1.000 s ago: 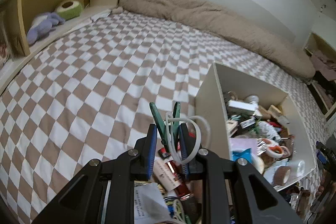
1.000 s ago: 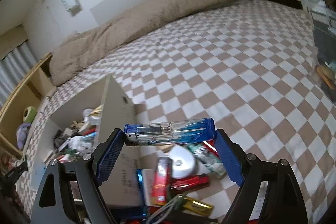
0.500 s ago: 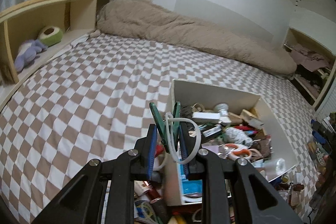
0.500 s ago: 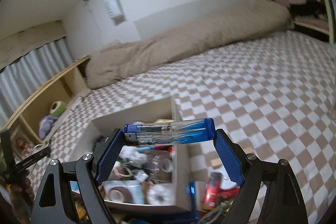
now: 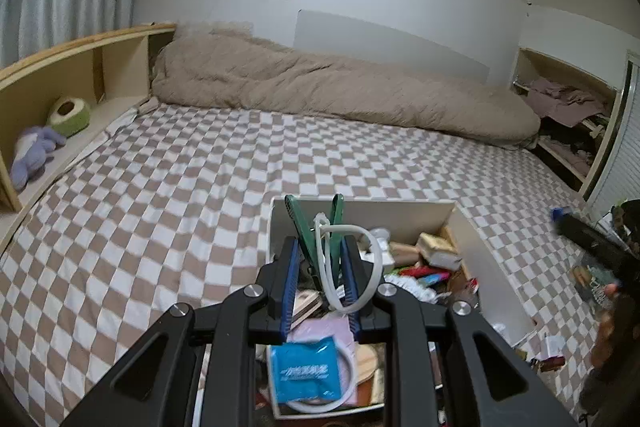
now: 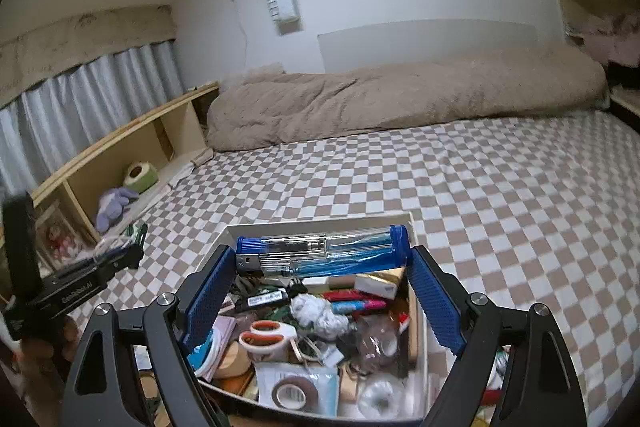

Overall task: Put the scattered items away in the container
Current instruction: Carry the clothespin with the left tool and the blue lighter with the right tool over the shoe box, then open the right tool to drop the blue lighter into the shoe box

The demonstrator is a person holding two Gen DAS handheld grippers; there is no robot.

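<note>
A white open box (image 5: 362, 205) (image 6: 320, 220) full of small items sits on the checkered bed. My left gripper (image 5: 320, 263) is shut on a green clip (image 5: 304, 227) and a loop of clear white tube (image 5: 372, 267), held over the box. My right gripper (image 6: 322, 259) is shut on a clear blue lighter (image 6: 324, 253), held crosswise between its pads above the box. The left gripper also shows at the left of the right wrist view (image 6: 120, 249).
In the box lie orange-handled scissors (image 6: 266, 335), a tape roll (image 6: 294, 393), a blue packet (image 5: 304, 371) and pens (image 6: 352, 301). More loose items lie right of the box (image 5: 548, 351). A beige duvet (image 5: 320, 91) lies at the back. A wooden shelf (image 5: 72, 79) holds plush toys.
Both grippers have risen and swung from the loose pile on the bed to above the box, each keeping its item.
</note>
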